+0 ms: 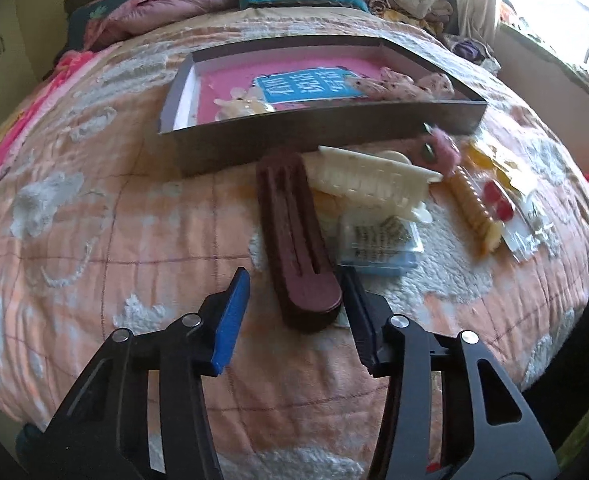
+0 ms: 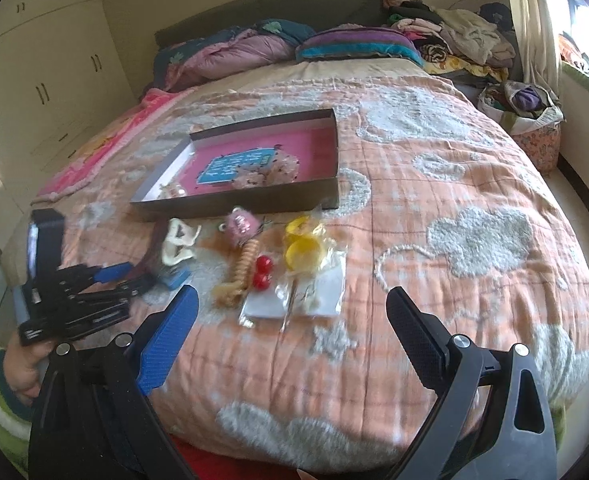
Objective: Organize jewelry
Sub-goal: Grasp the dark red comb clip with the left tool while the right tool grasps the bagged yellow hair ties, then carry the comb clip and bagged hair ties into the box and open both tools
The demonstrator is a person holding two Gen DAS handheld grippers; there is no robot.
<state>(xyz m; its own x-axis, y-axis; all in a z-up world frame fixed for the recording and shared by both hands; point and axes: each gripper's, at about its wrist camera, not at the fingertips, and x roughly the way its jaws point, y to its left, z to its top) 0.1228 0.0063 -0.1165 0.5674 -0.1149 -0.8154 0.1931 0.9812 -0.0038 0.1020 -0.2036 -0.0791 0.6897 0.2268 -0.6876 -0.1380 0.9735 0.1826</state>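
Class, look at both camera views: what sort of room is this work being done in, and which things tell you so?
Most likely a home bedroom. The items lie on a quilted bed with pillows at its head, built-in wardrobes stand along one wall, and folded clothes are piled beside the window.

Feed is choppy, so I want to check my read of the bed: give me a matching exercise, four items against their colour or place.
Items:
1. long hair clip
2. claw clip
3. cherry hair tie
4. open box

Descriptions:
A. cream, lying in front of the box
B. red, beside the braided band
C. pink lining, holds a blue card
D. maroon, between the left tool's fingers

Pairs: 1-D, 2-A, 3-B, 4-C
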